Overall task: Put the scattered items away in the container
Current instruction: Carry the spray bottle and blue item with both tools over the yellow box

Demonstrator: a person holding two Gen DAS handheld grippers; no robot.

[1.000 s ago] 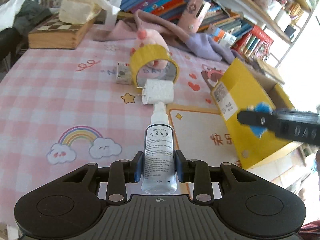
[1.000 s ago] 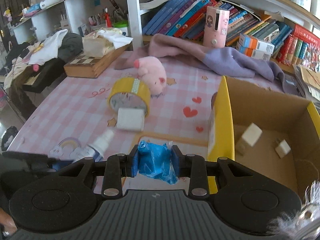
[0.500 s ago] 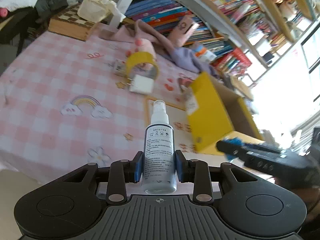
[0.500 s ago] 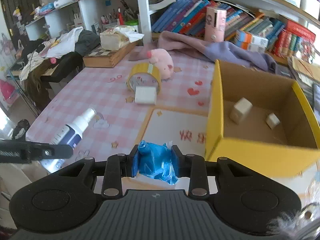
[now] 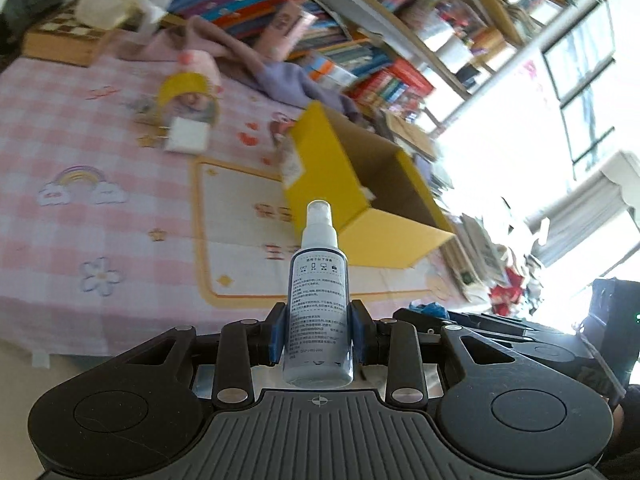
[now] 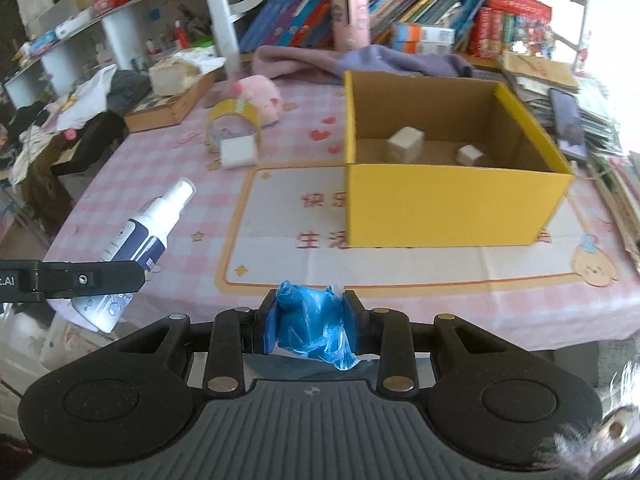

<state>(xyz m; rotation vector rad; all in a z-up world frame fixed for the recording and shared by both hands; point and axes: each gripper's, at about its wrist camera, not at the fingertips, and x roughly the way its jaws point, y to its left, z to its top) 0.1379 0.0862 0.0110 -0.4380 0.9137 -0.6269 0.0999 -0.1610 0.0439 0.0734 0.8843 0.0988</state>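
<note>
My left gripper (image 5: 318, 334) is shut on a white and blue spray bottle (image 5: 319, 304), held in the air before the table's front edge; the bottle also shows in the right wrist view (image 6: 140, 240). My right gripper (image 6: 310, 322) is shut on a crumpled blue plastic packet (image 6: 314, 326), also off the front edge. The open yellow cardboard box (image 6: 452, 204) (image 5: 320, 176) stands on the table with two small white blocks (image 6: 406, 142) inside. A yellow tape roll (image 6: 234, 120), a white charger block (image 6: 239, 152) and a pink plush pig (image 6: 260, 94) lie left of the box.
A pink checked cloth with a white mat (image 6: 280, 248) covers the table. A wooden chessboard box (image 6: 172, 106), a purple cloth (image 6: 360, 60) and shelves of books (image 6: 400, 4) stand behind. Stacked papers and a phone (image 6: 568, 120) lie right of the box.
Both grippers have pulled back and up from the table, still holding their items. The left wrist view has swung right toward the box and tilted.
</note>
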